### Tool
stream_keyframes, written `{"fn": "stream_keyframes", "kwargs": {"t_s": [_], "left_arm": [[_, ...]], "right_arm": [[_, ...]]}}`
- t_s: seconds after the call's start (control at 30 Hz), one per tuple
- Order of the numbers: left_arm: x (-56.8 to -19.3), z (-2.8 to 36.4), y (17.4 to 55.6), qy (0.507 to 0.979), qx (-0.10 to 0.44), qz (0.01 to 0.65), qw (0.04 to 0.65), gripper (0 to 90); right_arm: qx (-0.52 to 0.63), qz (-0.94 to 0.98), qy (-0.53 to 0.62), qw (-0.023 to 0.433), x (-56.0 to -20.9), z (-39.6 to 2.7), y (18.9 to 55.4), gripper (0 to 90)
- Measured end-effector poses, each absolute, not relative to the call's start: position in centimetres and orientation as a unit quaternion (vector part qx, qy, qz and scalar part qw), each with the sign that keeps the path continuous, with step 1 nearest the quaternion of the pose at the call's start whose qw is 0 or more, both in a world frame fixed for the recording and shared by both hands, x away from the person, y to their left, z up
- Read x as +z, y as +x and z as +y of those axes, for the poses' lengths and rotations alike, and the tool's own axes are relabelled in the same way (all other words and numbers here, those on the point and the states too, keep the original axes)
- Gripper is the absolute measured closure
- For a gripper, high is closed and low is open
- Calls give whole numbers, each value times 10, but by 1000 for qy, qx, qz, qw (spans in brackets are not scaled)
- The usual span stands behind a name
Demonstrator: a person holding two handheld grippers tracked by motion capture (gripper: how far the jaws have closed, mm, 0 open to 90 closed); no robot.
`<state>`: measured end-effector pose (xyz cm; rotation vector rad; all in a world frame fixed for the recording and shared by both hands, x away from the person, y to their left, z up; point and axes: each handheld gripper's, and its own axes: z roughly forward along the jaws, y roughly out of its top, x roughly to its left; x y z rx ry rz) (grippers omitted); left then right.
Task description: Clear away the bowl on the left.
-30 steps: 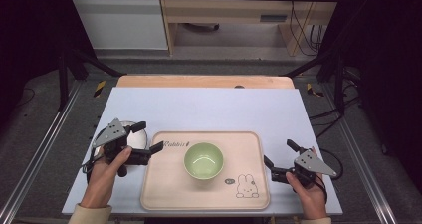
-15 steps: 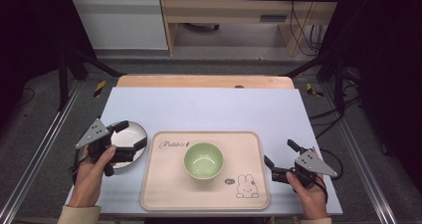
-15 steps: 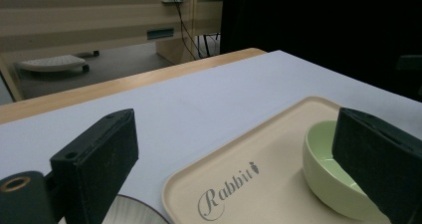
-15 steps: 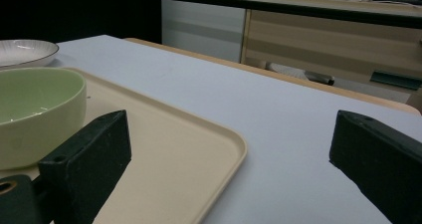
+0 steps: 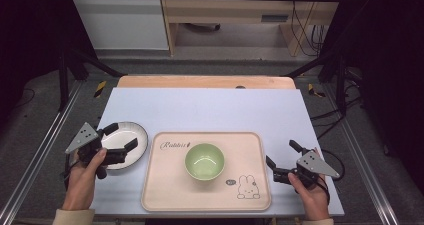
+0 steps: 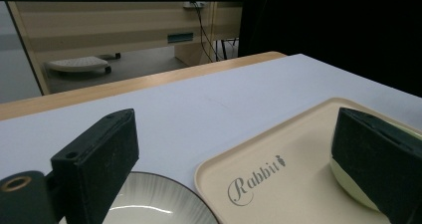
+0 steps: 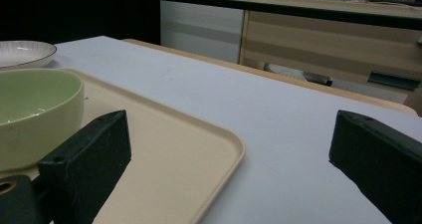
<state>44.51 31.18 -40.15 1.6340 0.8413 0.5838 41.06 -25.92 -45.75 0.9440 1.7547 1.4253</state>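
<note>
Both tools gape with nothing between their jaws: the left tool [image 5: 121, 140] above the white plate [image 5: 131, 133], the right tool [image 5: 281, 156] beside the tray [image 5: 250, 195] holding a green bowl [image 5: 204, 160].

You are working in a lab set up for recording, not a home. Your bench [image 5: 210, 110] stands inside a black metal frame [image 5: 65, 70] with dark curtains [image 5: 30, 30] at both sides. Cables [image 5: 305, 20] hang behind it by a plain wooden desk [image 5: 225, 10], and rails [image 5: 40, 140] run along the grey floor [image 5: 20, 165].
</note>
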Motion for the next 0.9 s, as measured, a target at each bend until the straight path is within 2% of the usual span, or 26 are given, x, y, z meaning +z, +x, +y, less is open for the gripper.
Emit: {"fn": "stream_keyframes", "kwargs": {"t_s": [0.5, 0.9], "left_arm": [[-424, 325, 436, 702, 252, 368, 555, 43], [-435, 319, 439, 718, 249, 362, 540, 42]], "right_arm": [[547, 674, 362, 339, -457, -259, 410, 31], [548, 675, 360, 339, -458, -259, 411, 31]]}}
